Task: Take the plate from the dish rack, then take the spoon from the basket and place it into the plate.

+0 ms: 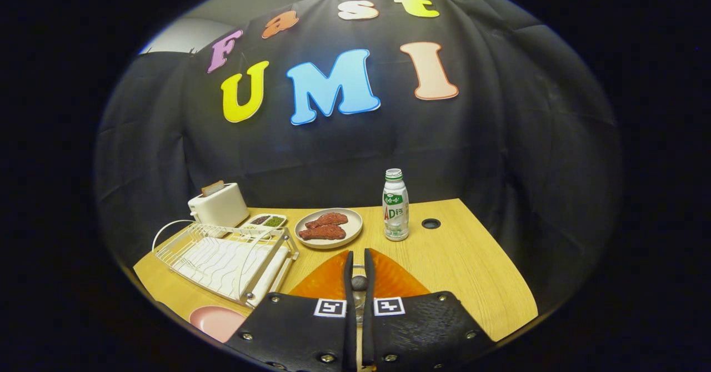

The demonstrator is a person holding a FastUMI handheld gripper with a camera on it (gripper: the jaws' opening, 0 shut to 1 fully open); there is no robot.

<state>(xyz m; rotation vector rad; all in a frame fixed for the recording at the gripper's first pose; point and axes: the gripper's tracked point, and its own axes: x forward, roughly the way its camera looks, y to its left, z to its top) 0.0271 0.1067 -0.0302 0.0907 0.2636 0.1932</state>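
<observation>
Gripper (359, 264) closed on spoon (359, 283), held over orange plate (328, 280); dish rack (222, 258) left of it.

The gripper (359, 261) had two slim fingers on wide textured plates with silver screws and square black-and-white tags.

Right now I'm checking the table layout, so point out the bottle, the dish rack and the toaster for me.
bottle (395, 208): gripper view, on its labelled body.
dish rack (222, 258): gripper view, on its wire bed.
toaster (219, 208): gripper view, on its pale front side.
</observation>
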